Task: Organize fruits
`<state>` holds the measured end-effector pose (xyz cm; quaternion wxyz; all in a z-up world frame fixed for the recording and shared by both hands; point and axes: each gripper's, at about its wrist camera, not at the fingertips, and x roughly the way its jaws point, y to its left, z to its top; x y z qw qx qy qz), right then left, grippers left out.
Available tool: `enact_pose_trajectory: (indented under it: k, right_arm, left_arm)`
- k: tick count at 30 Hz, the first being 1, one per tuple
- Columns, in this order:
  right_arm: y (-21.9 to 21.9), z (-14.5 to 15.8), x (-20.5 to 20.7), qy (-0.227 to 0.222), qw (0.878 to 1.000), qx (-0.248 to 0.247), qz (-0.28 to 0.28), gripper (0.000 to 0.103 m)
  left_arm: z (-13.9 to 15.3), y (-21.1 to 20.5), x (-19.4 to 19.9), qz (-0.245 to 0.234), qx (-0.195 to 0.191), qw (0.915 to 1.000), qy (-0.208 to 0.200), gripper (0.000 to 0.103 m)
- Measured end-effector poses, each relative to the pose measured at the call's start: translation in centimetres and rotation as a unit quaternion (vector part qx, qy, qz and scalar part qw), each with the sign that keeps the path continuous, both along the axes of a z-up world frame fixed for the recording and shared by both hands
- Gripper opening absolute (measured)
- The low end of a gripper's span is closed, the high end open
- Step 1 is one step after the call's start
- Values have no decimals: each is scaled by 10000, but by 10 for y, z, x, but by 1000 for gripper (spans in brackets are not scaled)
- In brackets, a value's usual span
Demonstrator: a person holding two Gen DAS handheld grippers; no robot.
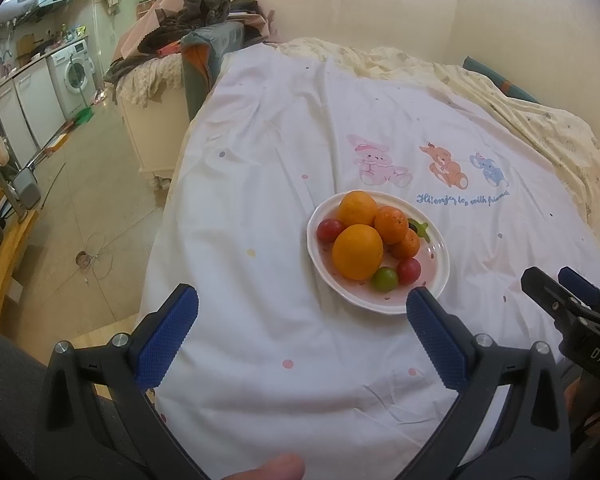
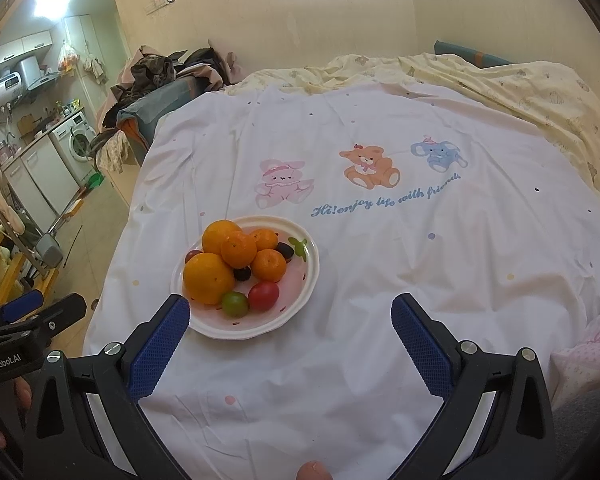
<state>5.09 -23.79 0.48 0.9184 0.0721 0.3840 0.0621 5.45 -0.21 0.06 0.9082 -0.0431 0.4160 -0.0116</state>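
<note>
1. Nearest the lens in each wrist view is a bare fingertip at the bottom edge, and just above it the blue ribbed pads of that gripper; both the left gripper (image 1: 302,312) and the right gripper (image 2: 290,320) stand with jaws wide, holding nothing.
2. The right view shows two dark, plum-like fruits (image 2: 285,251) among the oranges on the plate; in the left view these are hidden behind the pile. The left view alone shows the loose wire lying on the floor (image 1: 96,260).
3. Each view catches the other gripper at its edge. The right view reads "GenRobot.AI" on the left gripper's body; the left view shows only "DAS" on the right one.
4. The white bedcover (image 2: 380,280) carries three cartoon animals and the blue script "Hi! enjoy life with friends", plainest in the right view.
5. The white plate (image 1: 440,276) rests on the bedcover, holding oranges (image 1: 358,251), red cherry tomatoes (image 1: 409,271) and one green one (image 1: 385,279).
6. From the left gripper, the plate lies ahead, just beyond its right-hand pad. From the right gripper, it sits just beyond the left-hand pad, whose tip overlaps the rim in the picture.
</note>
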Motion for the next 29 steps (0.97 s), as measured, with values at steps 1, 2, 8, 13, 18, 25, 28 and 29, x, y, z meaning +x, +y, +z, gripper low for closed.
enact_pose_trajectory:
  k: [1,2,8,13,18,25,28,29]
  right_arm:
    - [0,0,0,2,10000,1,2,103]
    - [0,0,0,5,10000,-2,1,103]
    - [0,0,0,1,10000,-4,-1,103]
    - [0,1,0,-11,10000,-20,4,103]
    - [1,1,-1,-13,10000,-34,11,103]
    - [1,3,2,-28,9999,-102,66,103]
    - [2,3,1,-24,9999,-69,87,103]
    - [1,4,2,-24,9999,-63,97,103]
  left_arm:
    - [0,0,0,2,3,10000,-3,103]
    - [0,0,0,-2,8,10000,-2,103]
    - [0,1,0,1,-9,10000,10,103]
    - [0,2,1,-10,-6,10000,14,103]
    - [-1,3,1,-1,-23,10000,29,103]
    - [-3,1,2,-27,-19,10000,80,103]
    - [-2,2,2,-13,-25,10000,70,103]
    - [-2,2,2,-11,-23,10000,69,103]
